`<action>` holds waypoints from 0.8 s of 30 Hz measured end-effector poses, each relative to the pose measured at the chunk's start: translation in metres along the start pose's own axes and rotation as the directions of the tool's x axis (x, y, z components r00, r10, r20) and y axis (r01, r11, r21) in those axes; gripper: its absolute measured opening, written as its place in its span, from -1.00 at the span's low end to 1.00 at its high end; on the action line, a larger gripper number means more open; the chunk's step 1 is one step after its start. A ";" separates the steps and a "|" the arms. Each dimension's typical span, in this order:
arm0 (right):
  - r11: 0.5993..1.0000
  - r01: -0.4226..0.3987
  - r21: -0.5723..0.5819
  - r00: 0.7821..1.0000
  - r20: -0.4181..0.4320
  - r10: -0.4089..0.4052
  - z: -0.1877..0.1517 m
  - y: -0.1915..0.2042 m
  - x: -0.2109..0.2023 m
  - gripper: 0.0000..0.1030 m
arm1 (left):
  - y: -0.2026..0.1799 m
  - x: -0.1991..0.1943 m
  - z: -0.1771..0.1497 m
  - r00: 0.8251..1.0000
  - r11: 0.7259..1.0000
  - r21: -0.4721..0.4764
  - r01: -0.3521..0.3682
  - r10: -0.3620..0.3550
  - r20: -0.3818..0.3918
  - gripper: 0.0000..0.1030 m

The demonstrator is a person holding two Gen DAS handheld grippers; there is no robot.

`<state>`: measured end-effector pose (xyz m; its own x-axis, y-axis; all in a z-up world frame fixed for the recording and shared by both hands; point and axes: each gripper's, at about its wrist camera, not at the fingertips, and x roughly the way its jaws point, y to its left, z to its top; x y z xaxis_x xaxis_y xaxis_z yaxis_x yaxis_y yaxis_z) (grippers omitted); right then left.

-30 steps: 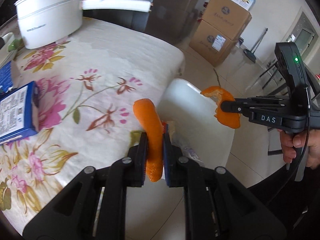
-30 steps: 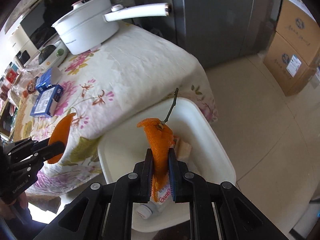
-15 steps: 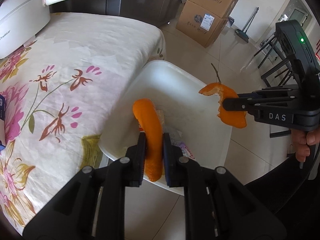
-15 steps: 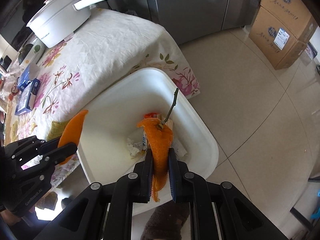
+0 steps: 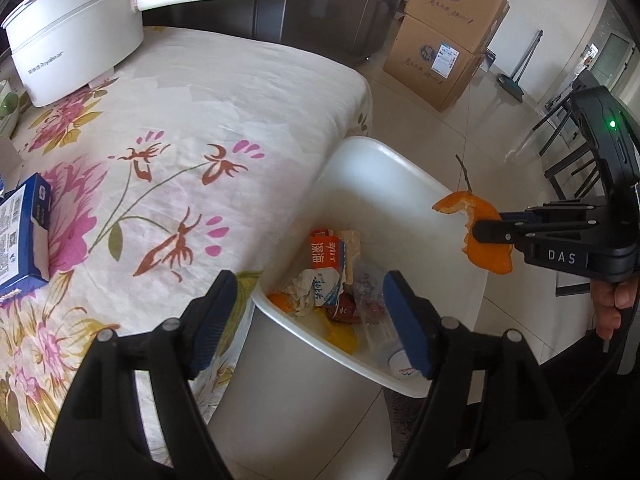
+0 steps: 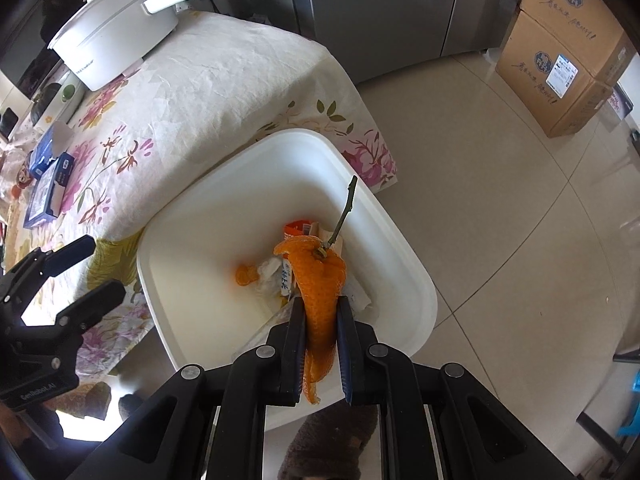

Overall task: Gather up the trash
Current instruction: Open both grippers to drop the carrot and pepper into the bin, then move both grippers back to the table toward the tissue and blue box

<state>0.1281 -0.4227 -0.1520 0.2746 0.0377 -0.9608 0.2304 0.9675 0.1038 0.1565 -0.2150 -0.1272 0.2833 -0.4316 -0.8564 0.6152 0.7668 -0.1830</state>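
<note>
Right tool (image 6: 322, 344) clamps orange peel (image 6: 320, 284), long axis upright, directly above white bin (image 6: 416, 276) beside the worktop (image 5: 224, 120); left tool (image 5: 308, 316), jaws opening and empty, hangs over bin's near rim.

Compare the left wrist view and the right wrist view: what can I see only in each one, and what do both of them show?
Only the left wrist view: a broom leaning near the far wall, and a hand gripping the right gripper.

Only the right wrist view: the stem pointing away from the fingers.

Both: the white bin with trash, the floral tablecloth, the white pot, the cardboard boxes, the orange peel in the right gripper, and the left gripper, opening with nothing between its fingers.
</note>
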 end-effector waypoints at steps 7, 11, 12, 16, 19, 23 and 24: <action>1.000 0.004 0.019 1.000 0.011 -0.004 0.004 0.004 -0.003 -0.20 | 0.012 -0.012 -0.001 1.000 1.000 -0.024 -0.010 0.011 0.028 0.57; 0.999 -0.005 0.038 1.000 0.030 0.004 0.007 0.006 -0.007 0.18 | 0.022 -0.020 -0.002 0.999 0.999 -0.037 -0.029 0.030 0.039 0.58; 0.999 -0.003 0.043 0.999 0.033 0.002 0.008 0.006 -0.008 0.22 | 0.025 -0.023 -0.003 0.998 0.998 -0.040 -0.038 0.040 0.044 0.58; 0.998 -0.013 0.068 0.998 0.063 0.009 0.017 0.010 -0.017 0.35 | 0.038 -0.036 0.000 0.995 0.996 -0.063 -0.067 0.072 0.072 0.66; 0.997 -0.023 0.072 0.994 0.111 0.015 0.024 0.017 -0.029 0.48 | 0.053 -0.046 0.002 0.990 0.990 -0.107 -0.095 0.106 0.095 0.72; 0.998 -0.020 0.064 0.987 0.163 0.010 0.034 0.028 -0.036 0.55 | 0.076 -0.059 0.002 0.977 0.971 -0.182 -0.157 0.179 0.116 0.94; 0.998 -0.022 0.059 0.985 0.171 0.012 0.037 0.033 -0.037 0.56 | 0.081 -0.062 0.002 0.972 0.965 -0.198 -0.173 0.199 0.121 0.95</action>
<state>0.1595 -0.4017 -0.1037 0.4326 0.0061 -0.9016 0.2792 0.9499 0.1404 0.1903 -0.1267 -0.0881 0.4873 -0.3245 -0.8107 0.3991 0.9085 -0.1237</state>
